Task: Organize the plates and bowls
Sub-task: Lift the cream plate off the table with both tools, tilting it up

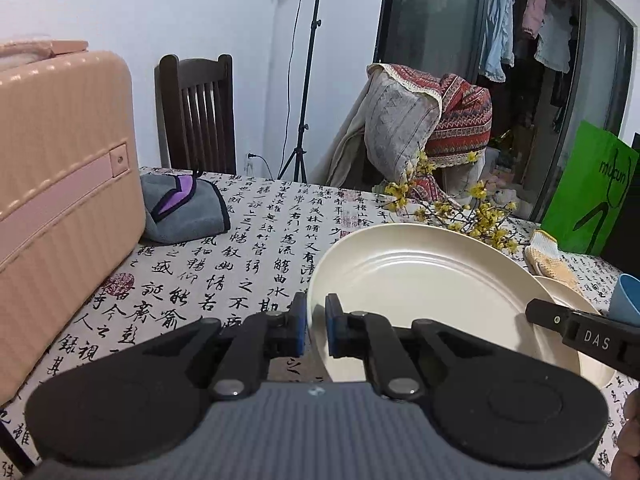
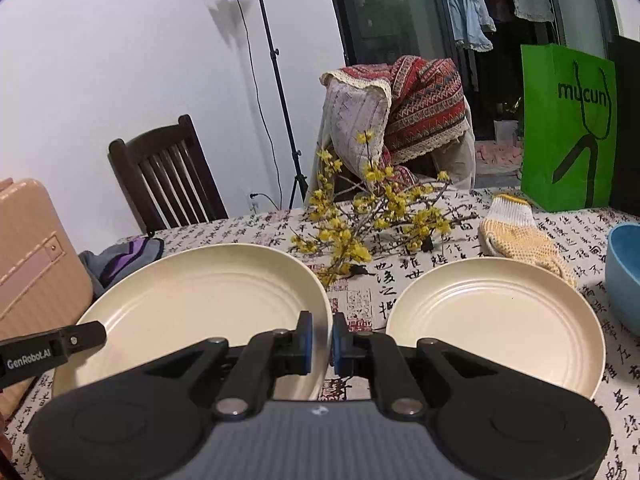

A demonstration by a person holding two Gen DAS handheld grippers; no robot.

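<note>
Clamping the large cream plate [image 1: 432, 292] from two sides, both sets of jaws are closed on its rim: the left gripper [image 1: 316, 326] pinches the near-left edge in the left wrist view, and the right gripper [image 2: 321, 342] pinches the near-right edge in the right wrist view. This plate sits at lower centre of each frame, tilted above the calligraphy-print surface [image 1: 224, 280]. A narrow strip of bare cloth separates it from the smaller cream plate [image 2: 496, 320] at lower right of the right wrist view. A blue bowl [image 2: 624, 272] is cut off by the right frame edge, just beside that smaller plate. Open cloth lies left of the big plate, up to the pink suitcase [image 1: 60, 192] and the grey folded cloth [image 1: 188, 208]. Behind the plates, yellow flowering branches [image 2: 372, 216] and a knit glove [image 2: 516, 232] crowd the far side. Count: two plates, one bowl, one glove, one suitcase.
</note>
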